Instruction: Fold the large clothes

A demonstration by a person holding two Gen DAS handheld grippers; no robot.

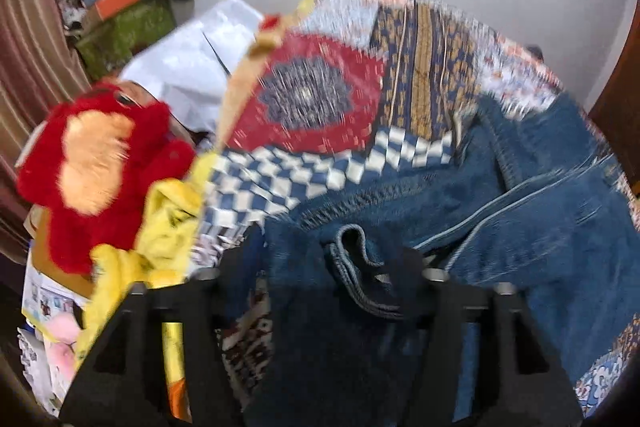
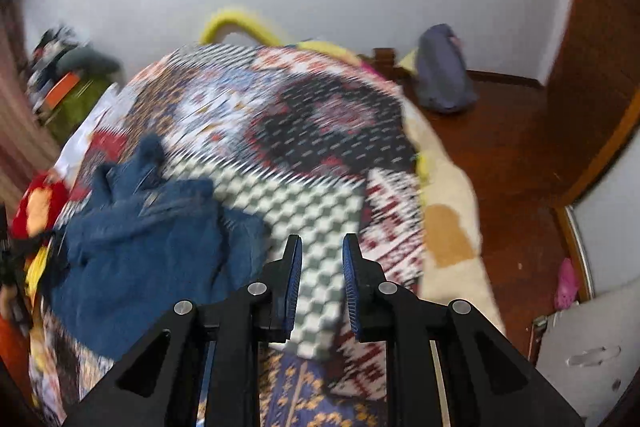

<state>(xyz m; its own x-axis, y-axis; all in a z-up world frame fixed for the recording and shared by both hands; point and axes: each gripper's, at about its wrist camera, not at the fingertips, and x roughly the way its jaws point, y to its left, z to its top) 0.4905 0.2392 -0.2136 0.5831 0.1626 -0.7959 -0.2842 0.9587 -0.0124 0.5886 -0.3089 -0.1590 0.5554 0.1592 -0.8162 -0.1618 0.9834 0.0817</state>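
Blue denim garment (image 2: 144,227); multicoloured patchwork bedspread (image 2: 320,115); red plush toy (image 1: 100,167).

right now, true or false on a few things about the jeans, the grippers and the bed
1. The left gripper has the jeans bunched between its fingers. True.
2. The right gripper is clamped on the jeans. False: its jaws stand apart with nothing between them, over the patterned bedspread.
3. The jeans are neatly folded. False: they lie crumpled on the bedspread.
4. A red stuffed toy sits beside the bed, left of the jeans. True.
5. The floor beside the bed is white tile. False: it is reddish-brown.
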